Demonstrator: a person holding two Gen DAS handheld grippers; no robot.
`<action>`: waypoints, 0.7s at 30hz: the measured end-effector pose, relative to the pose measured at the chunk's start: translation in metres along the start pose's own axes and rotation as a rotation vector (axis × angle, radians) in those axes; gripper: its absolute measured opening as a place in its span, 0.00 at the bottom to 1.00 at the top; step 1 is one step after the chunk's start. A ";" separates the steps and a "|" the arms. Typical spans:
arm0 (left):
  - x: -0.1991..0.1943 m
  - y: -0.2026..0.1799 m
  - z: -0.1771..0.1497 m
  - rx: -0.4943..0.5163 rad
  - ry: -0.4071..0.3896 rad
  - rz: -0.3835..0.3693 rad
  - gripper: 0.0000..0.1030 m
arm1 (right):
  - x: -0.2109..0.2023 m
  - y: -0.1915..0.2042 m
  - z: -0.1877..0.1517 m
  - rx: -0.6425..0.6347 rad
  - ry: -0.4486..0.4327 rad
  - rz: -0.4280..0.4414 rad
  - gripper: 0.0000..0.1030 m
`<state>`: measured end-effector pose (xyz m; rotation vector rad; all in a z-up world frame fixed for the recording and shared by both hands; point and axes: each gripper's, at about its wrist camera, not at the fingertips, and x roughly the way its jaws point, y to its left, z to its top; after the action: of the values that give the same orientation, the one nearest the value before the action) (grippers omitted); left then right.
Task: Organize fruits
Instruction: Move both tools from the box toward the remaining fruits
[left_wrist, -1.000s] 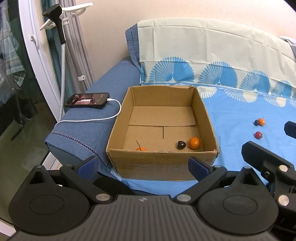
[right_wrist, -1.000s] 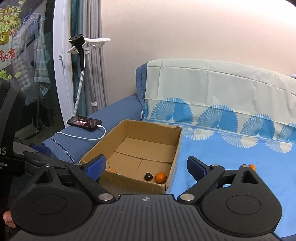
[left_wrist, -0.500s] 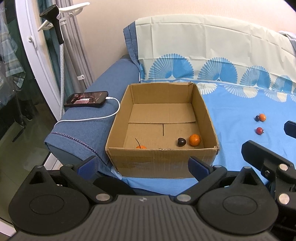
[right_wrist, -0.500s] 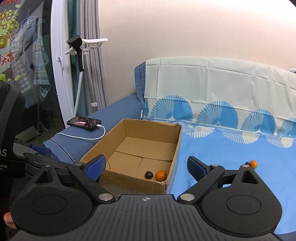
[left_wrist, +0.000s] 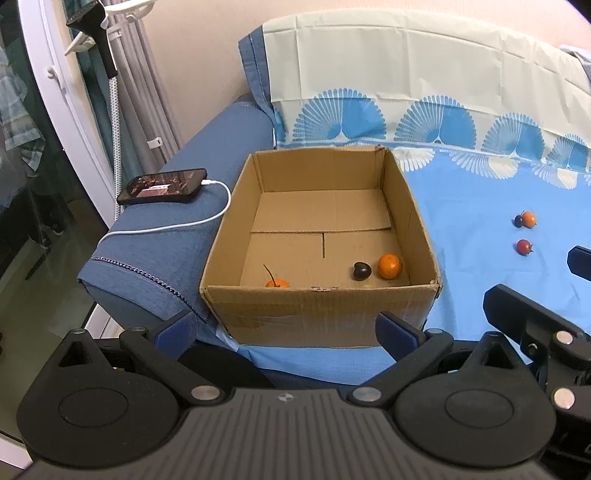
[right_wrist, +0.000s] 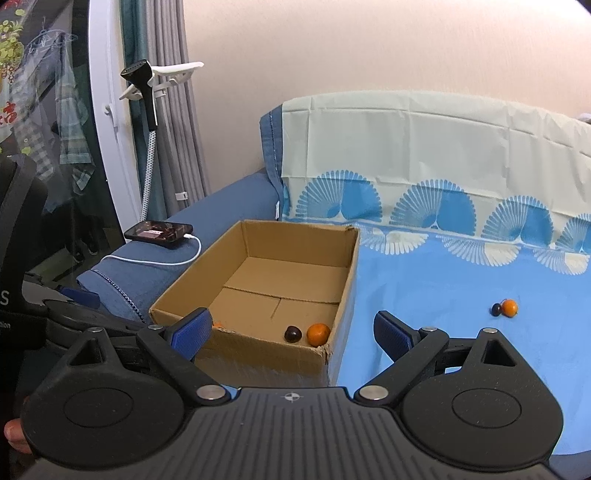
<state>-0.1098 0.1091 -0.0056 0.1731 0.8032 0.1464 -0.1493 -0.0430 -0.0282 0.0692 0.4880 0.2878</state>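
Three small fruits lie in the open brown cardboard box (left_wrist: 321, 236): a round orange fruit (left_wrist: 389, 266) touching or just beside a dark plum-coloured one (left_wrist: 361, 270), and a stemmed orange fruit (left_wrist: 277, 283) against the near wall. Three more sit well apart on the light-blue patterned sheet (left_wrist: 472, 221): an orange-and-dark pair (left_wrist: 525, 219), and a red one (left_wrist: 523, 246) near them. Left gripper (left_wrist: 284, 328) and right gripper (right_wrist: 291, 328) hover before the box, jaws wide apart, holding nothing. Black smartphone (left_wrist: 162, 186) with white cable rests on the blue sofa armrest (left_wrist: 155, 266).
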 end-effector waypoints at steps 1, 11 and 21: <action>0.002 -0.001 0.000 0.003 0.004 0.001 1.00 | 0.001 -0.002 0.000 0.005 0.002 -0.001 0.92; 0.015 -0.019 0.013 0.036 0.025 0.008 1.00 | 0.016 -0.025 -0.004 0.077 0.024 -0.018 0.92; 0.033 -0.061 0.032 0.097 0.048 -0.028 1.00 | 0.023 -0.068 -0.011 0.178 0.055 -0.070 0.92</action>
<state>-0.0600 0.0525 -0.0202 0.2507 0.8610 0.0854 -0.1175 -0.1019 -0.0575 0.2174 0.5692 0.1776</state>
